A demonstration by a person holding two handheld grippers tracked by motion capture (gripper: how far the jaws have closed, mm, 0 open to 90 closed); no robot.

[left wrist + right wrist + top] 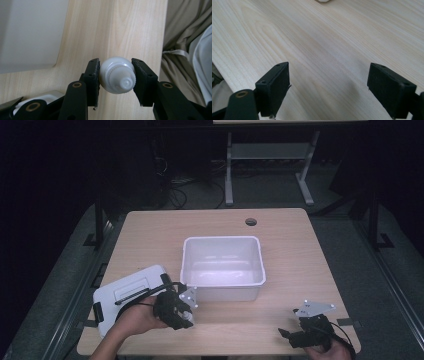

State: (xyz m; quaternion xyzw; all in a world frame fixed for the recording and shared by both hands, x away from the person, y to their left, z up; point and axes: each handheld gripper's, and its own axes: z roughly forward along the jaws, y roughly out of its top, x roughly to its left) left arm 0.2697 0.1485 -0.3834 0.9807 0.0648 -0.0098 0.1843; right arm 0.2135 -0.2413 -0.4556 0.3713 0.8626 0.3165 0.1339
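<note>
A small white bottle (117, 75) with a ribbed cap and a nozzle faces the camera in the left gripper view. My left gripper (116, 78) is shut on it, one black pad pressing each side. From above, the left gripper (184, 314) hangs low over the table's front left, between the white lid (127, 290) and the white tub (222, 262). My right gripper (289, 335) sits near the front right edge. In its own view the right gripper (328, 87) stands open over bare wood with nothing between its pads.
The white tub stands open in the middle of the wooden table (295, 255); its wall (30, 32) shows at the upper left of the left gripper view. A cable hole (251, 222) lies at the back. Cloth (187, 37) hangs past the table edge.
</note>
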